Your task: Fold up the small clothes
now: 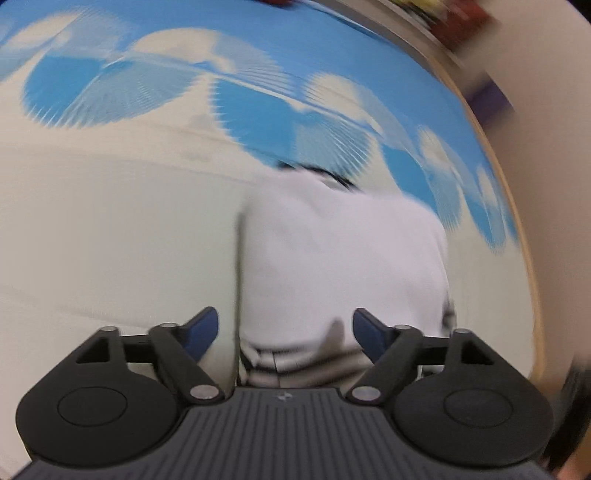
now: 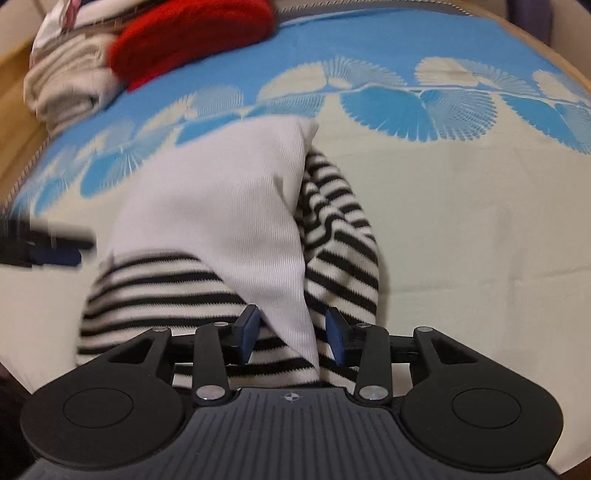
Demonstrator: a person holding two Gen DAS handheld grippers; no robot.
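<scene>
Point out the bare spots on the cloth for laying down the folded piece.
Free: cream cloth right of the striped garment, below the blue fan border. Crowded: far left corner, with the red knit and cream pile.

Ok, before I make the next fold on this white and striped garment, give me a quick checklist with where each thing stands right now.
1. Left gripper open: ok, jaws wide.
2. Right gripper open: ok, pads apart, straddling a white fold.
3. Either gripper clamped on cloth: not ok, neither is.
4. Garment lying flat: not ok, striped sleeve bunched beside the white panel.
5. Mat free beside the garment: ok.
6. Folded pile out of the way: ok, at the far corner.
</scene>
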